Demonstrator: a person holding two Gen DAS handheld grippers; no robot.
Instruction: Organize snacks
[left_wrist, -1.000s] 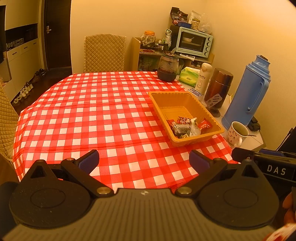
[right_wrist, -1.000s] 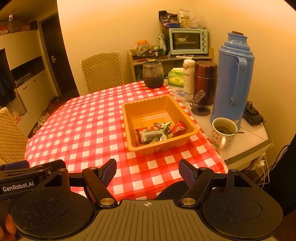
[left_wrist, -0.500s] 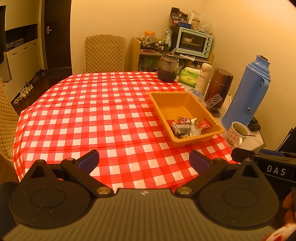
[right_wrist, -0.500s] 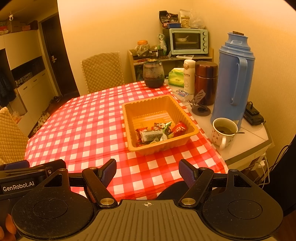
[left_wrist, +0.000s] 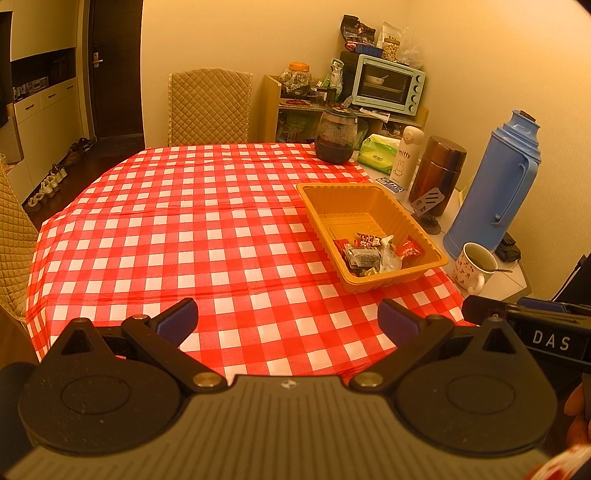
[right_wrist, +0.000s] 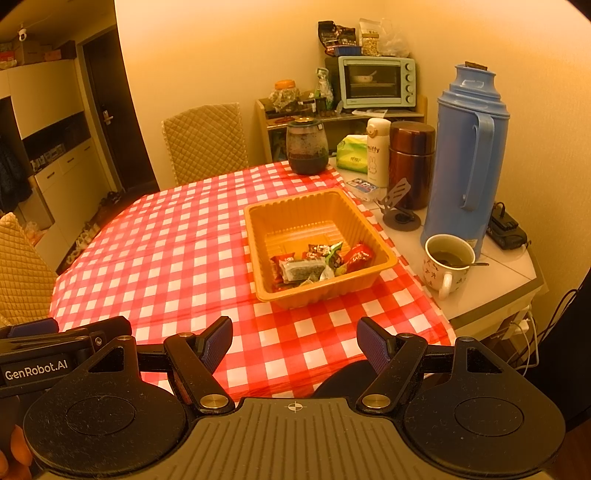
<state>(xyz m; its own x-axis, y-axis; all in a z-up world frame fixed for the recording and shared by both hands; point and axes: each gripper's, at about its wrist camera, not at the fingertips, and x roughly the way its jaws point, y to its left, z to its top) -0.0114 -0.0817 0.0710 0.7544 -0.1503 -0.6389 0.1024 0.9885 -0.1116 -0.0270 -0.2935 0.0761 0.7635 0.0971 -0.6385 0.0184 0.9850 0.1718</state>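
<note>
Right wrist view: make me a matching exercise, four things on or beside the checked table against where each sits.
1. orange plastic tray
2. blue thermos flask
3. white patterned mug
4. dark glass jar

a. far end of the cloth
b. in front of the flask
c. on the red checked cloth, holding wrapped snacks
d. tallest, on the white side surface

Pairs: 1-c, 2-d, 3-b, 4-a

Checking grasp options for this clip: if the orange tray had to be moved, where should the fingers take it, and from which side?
Judging by its shape, grip the orange tray by its flared near rim, coming from the table's near edge where both grippers are. The lip sticks out enough to pinch from above and below, whereas the corrugated walls slope. The snacks are piled at that end, so lift level.
</note>
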